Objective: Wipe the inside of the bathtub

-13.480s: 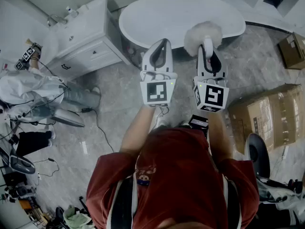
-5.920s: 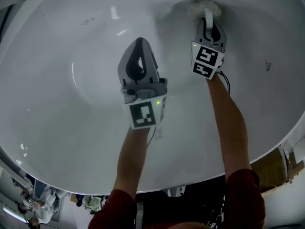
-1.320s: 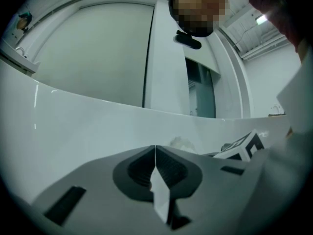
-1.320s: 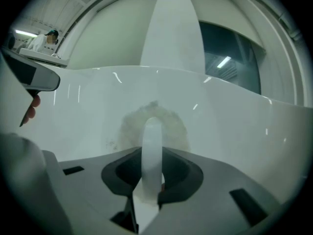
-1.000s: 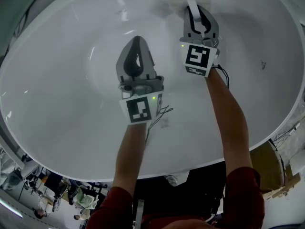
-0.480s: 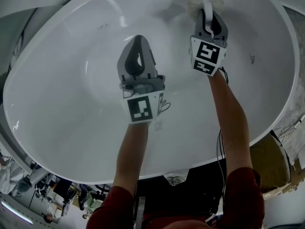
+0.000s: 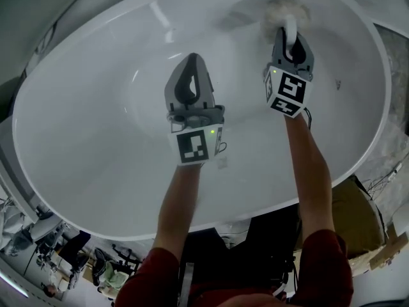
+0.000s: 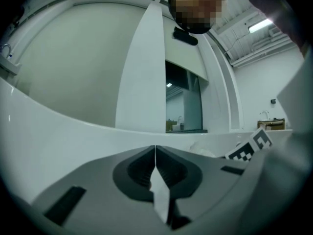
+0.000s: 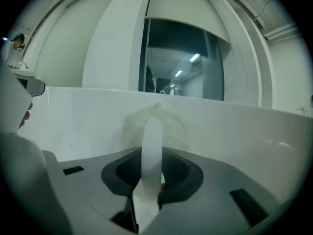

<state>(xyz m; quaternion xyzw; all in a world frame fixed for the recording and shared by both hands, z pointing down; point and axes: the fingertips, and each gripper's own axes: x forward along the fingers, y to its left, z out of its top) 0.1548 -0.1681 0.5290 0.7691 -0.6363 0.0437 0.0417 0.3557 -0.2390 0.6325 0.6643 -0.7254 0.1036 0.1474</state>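
The white oval bathtub (image 7: 96,126) fills the head view. My right gripper (image 7: 291,33) is shut on the white handle (image 9: 152,146) of a fluffy off-white wiping pad (image 7: 285,6). The pad presses against the tub's far inner wall (image 9: 244,126) and shows as a pale fuzzy disc (image 9: 177,122) behind the handle. My left gripper (image 7: 192,59) hovers over the tub's middle, to the left of the right one, jaws closed together with nothing between them (image 8: 155,153). The tub's wall (image 8: 58,131) rises ahead of it.
A cardboard box (image 7: 358,210) and stone floor (image 7: 391,152) lie outside the tub's right rim. Chairs and clutter (image 7: 83,261) sit at the lower left. A dark glass panel (image 8: 183,102) stands above the tub's far rim. The person's arms reach in over the near rim.
Over the last second the right gripper has slid the pad rightwards along the far wall. The left gripper has held its place over the tub's middle, still shut.
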